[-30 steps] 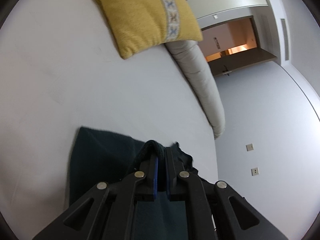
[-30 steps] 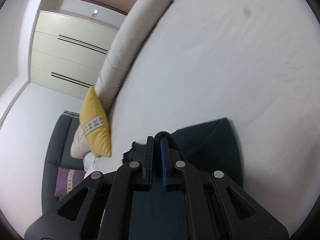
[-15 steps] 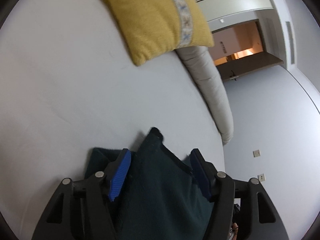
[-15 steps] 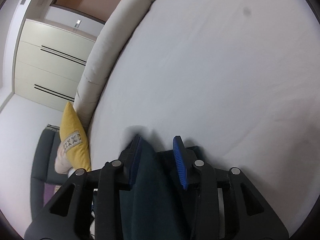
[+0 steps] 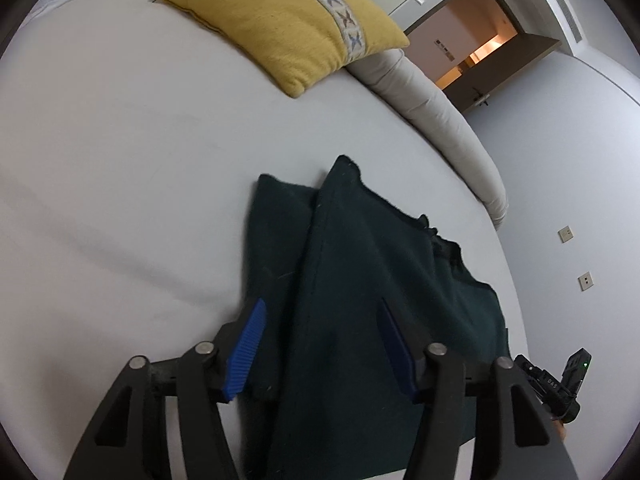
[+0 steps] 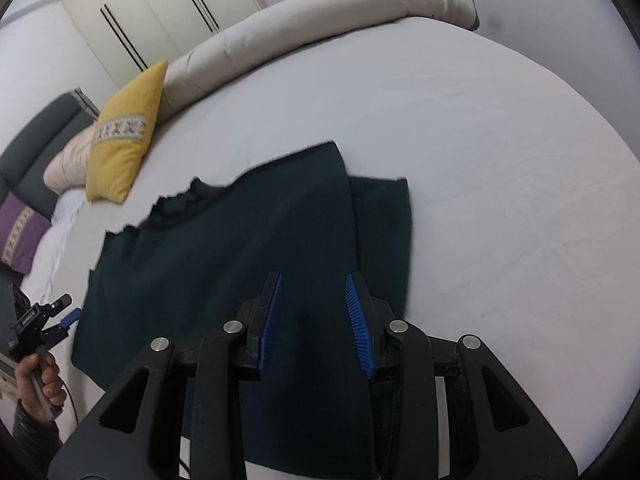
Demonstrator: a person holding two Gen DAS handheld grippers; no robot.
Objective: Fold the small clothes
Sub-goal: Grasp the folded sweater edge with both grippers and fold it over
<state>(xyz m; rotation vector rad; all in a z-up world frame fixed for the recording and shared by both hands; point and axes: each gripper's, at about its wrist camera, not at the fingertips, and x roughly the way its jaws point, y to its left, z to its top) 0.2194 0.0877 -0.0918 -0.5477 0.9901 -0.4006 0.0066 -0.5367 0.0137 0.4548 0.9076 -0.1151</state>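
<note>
Left wrist view: a white bed sheet (image 5: 120,160) carries a yellow cushion (image 5: 288,20) and a dark green garment (image 5: 360,300), folded over itself. The left gripper (image 5: 324,344) is spread wide above it.

Right wrist view: the same sheet (image 6: 500,160); the garment (image 6: 240,240) lies flat beneath the right gripper (image 6: 314,316), fingers parted, gripping nothing.

garment (image 5: 360,280): matt fuzzy cloth | fingers (image 6: 358,316): ribbed blue plastic

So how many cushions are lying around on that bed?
3. A yellow cushion leans at the bed's edge against the rolled duvet; a beige pillow lies behind it; a purple cushion sits further left. Others may be hidden out of frame.
</note>
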